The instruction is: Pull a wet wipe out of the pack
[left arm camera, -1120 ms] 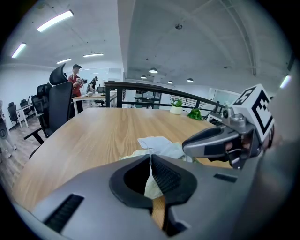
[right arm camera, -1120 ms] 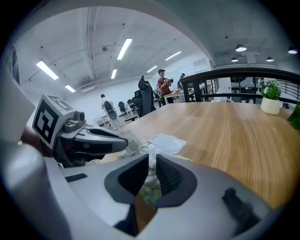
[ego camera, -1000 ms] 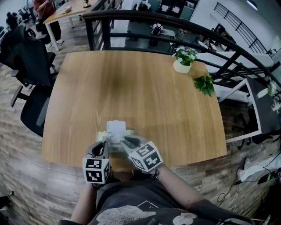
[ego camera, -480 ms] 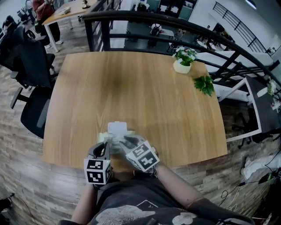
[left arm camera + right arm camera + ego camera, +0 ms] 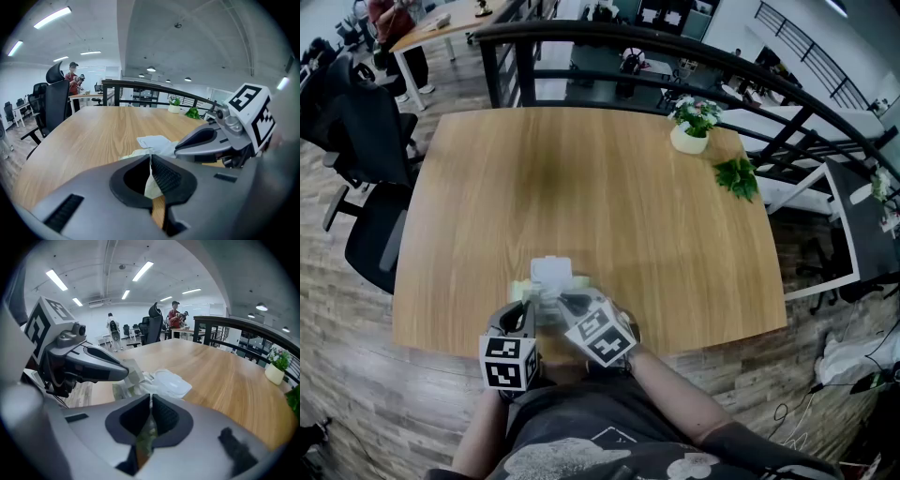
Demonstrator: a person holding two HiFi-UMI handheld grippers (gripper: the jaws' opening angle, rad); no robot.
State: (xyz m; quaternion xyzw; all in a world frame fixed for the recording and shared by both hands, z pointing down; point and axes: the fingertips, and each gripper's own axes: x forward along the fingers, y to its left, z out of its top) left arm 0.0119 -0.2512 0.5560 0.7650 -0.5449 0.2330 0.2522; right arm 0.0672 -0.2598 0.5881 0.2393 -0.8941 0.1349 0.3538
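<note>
The wet wipe pack (image 5: 542,298), pale yellow-green with its white lid (image 5: 550,272) flipped open, lies near the wooden table's (image 5: 581,187) front edge. My left gripper (image 5: 525,310) is at the pack's left end, shut on the wrapper's edge. In the left gripper view the pale wrapper (image 5: 149,186) is pinched between the closed left gripper (image 5: 150,157). My right gripper (image 5: 566,302) reaches over the pack's top from the right. In the right gripper view the right gripper (image 5: 150,400) is shut on a thin sheet beside crumpled white wipe material (image 5: 151,379) at the opening, seemingly a wet wipe.
A potted plant (image 5: 691,127) and a green sprig (image 5: 737,178) stand at the table's far right. Black office chairs (image 5: 366,141) are on the left, and a dark railing (image 5: 675,52) runs behind the table. People stand at desks far off.
The right gripper has rolled a little and its marker cube has shifted slightly left. The left gripper and the pack have stayed put.
</note>
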